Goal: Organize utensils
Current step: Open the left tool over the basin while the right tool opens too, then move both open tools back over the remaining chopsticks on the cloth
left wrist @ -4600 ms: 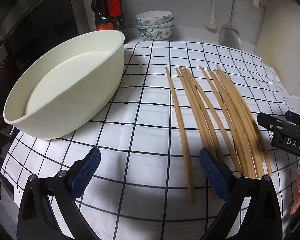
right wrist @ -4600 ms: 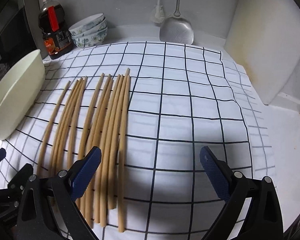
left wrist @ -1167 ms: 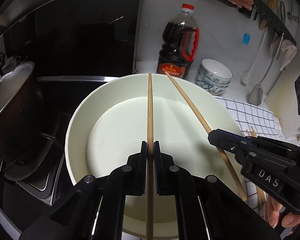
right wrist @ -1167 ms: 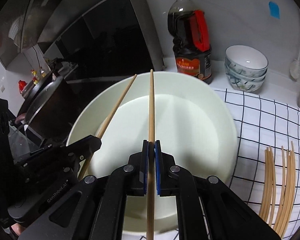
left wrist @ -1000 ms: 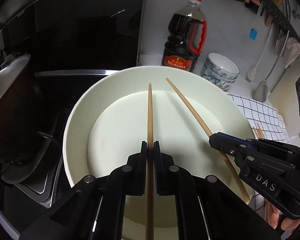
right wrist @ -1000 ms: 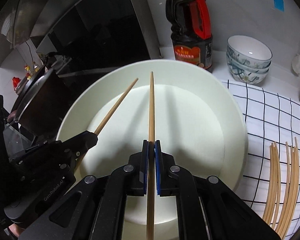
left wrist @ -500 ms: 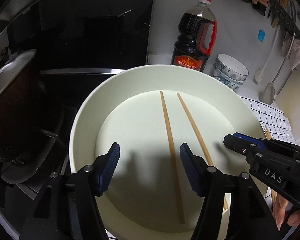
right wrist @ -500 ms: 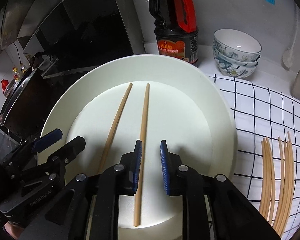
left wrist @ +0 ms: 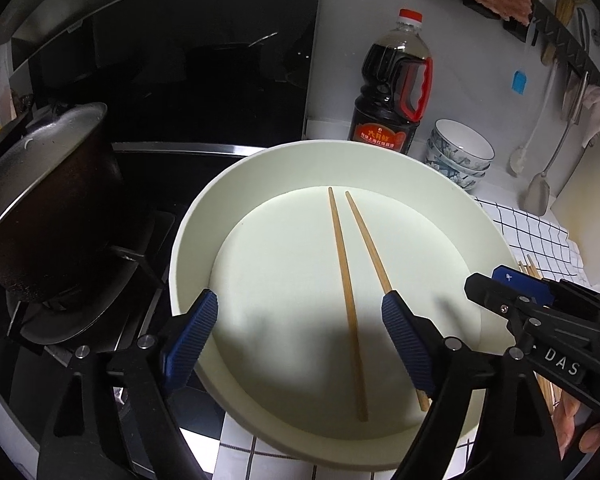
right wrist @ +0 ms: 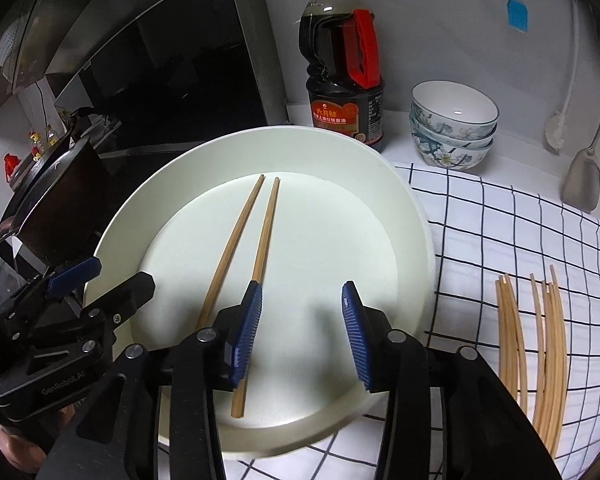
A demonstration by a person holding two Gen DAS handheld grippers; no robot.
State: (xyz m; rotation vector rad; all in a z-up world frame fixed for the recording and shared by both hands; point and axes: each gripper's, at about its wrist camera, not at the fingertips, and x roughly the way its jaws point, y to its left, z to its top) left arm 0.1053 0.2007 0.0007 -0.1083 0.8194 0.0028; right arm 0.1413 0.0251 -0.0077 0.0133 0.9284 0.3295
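Two chopsticks laid in the cream basin, both grippers opening and empty.

The two chopsticks point(right wrist: 236, 248) are seen flat on the basin point(right wrist: 404, 216) floor, mid-frame, nearly parallel. The left gripper point(left wrist: 300, 340) is spread wide above them, nothing gripped; the right gripper point(right wrist: 300, 332) is parted less, its pads clear of the sticks. The remaining chopsticks point(right wrist: 532, 352) are left on the checked cloth point(right wrist: 500, 220) at lower right.

Left gripper point(left wrist: 300, 316) tilted downward, jaws opening wide, nothing pressed between the pads. Right gripper point(right wrist: 302, 312) alongside, likewise tilted, jaws opening, narrower, nothing gripped.
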